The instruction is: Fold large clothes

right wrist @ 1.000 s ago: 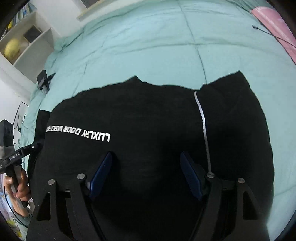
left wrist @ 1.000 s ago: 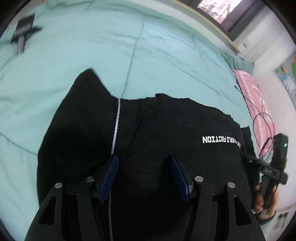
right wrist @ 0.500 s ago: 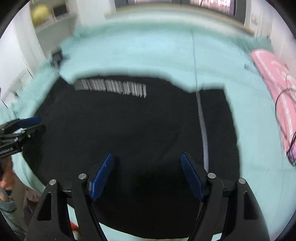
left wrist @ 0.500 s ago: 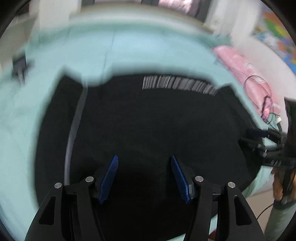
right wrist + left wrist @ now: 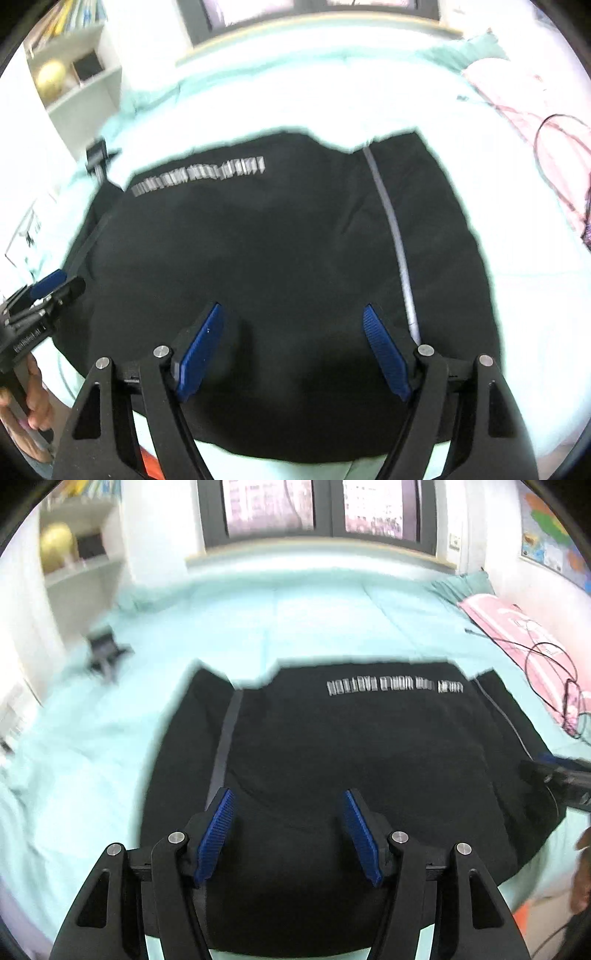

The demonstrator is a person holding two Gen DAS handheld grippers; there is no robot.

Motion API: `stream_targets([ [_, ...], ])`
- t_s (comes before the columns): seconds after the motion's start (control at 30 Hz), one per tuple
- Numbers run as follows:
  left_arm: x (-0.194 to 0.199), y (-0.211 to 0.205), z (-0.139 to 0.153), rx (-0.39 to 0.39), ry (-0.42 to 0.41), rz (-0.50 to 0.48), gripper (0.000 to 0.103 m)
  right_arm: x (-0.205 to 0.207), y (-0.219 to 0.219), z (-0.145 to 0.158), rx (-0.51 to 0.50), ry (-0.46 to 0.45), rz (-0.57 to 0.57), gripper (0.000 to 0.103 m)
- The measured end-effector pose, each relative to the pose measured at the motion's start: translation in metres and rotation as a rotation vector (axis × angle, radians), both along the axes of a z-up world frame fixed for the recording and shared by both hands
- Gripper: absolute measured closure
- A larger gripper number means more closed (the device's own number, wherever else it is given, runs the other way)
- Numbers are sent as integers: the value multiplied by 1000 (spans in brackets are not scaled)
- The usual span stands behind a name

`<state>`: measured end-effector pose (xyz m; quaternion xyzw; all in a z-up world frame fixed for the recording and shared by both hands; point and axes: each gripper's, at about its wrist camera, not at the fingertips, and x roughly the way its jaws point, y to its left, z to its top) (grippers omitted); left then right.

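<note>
A large black garment [image 5: 351, 746] with white lettering and a grey stripe lies spread flat on the mint green bed [image 5: 288, 620]; it also shows in the right wrist view [image 5: 266, 251]. My left gripper [image 5: 288, 830] is open and empty, held above the garment's near edge. My right gripper [image 5: 295, 347] is open and empty, also above the near edge. The left gripper's tip shows at the left of the right wrist view [image 5: 48, 291], and the right gripper's tip at the right of the left wrist view [image 5: 554, 775]. Both views are blurred.
A pink cloth with black cables [image 5: 535, 646] lies on the bed's right side. A small black stand [image 5: 105, 651] sits on the bed at the left. White shelves [image 5: 74, 565] and a window [image 5: 325, 506] stand behind the bed.
Both grippers have pulled back and tilted up from the garment, so the room and the whole garment now show. Both stayed open.
</note>
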<state>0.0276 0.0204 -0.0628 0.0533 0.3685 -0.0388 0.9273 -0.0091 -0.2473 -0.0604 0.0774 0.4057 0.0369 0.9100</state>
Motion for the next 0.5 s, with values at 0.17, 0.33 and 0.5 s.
stream_targets([
  [0.17, -36, 5, 60, -21, -149, 28, 23, -35, 15, 57, 0, -126, -46, 10],
  [0.33, -58, -8, 85, -34, -186, -10, 23, -56, 38, 85, -25, -193, -40, 9],
  [0.5, -74, -19, 96, -16, -235, -16, 23, -63, 49, 92, -65, -216, -42, 9],
])
